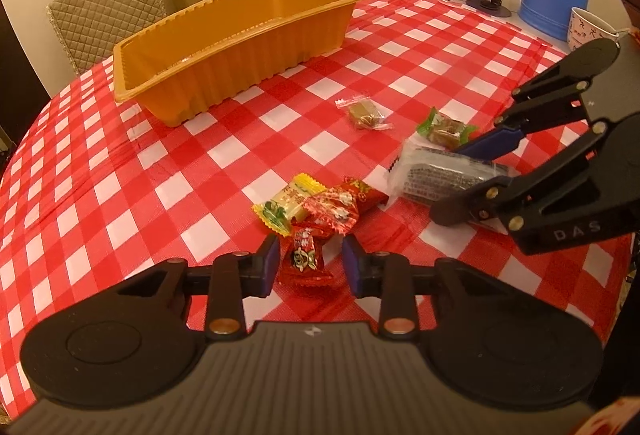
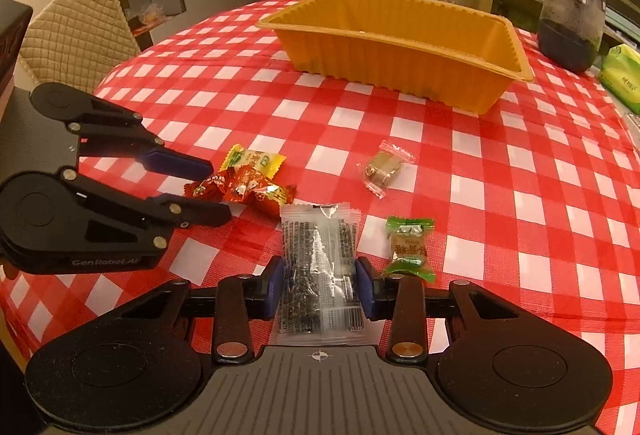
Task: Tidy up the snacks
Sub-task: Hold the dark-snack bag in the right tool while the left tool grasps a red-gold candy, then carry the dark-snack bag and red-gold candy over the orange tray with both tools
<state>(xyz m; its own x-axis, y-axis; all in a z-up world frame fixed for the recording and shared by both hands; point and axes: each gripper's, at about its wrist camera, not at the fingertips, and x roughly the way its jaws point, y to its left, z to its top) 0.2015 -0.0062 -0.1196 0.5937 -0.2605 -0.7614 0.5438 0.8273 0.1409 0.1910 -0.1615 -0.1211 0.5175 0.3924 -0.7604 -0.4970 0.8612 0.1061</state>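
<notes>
Snacks lie scattered on the counter (image 1: 168, 171), and the tray (image 2: 400, 35) meant for them stands bare at twelve o'clock, well apart from all of them. My right tongs (image 2: 320, 287) straddle the clear packet (image 2: 318, 267), both pads against its long edges; I judge it pinched, though only lightly. My left tongs (image 1: 308, 265) stand part spread around the red candy (image 1: 306, 259), at six o'clock of the little heap where the yellow candy (image 1: 286, 203) and other red wrappers overlap; the pads sit just beside its wrapper, not pressing.

I reckon everything here is very light. The packet is thin crinkly film over a flat dark bar, slippery and apt to buckle, so I would grip across the bar itself, not the sealed ends. The candy has a hard core with loose twisted ends; I would take it by the middle. The green candy (image 2: 408, 249) at three o'clock of the packet and the brown candy (image 2: 382, 169) at one o'clock wait.
</notes>
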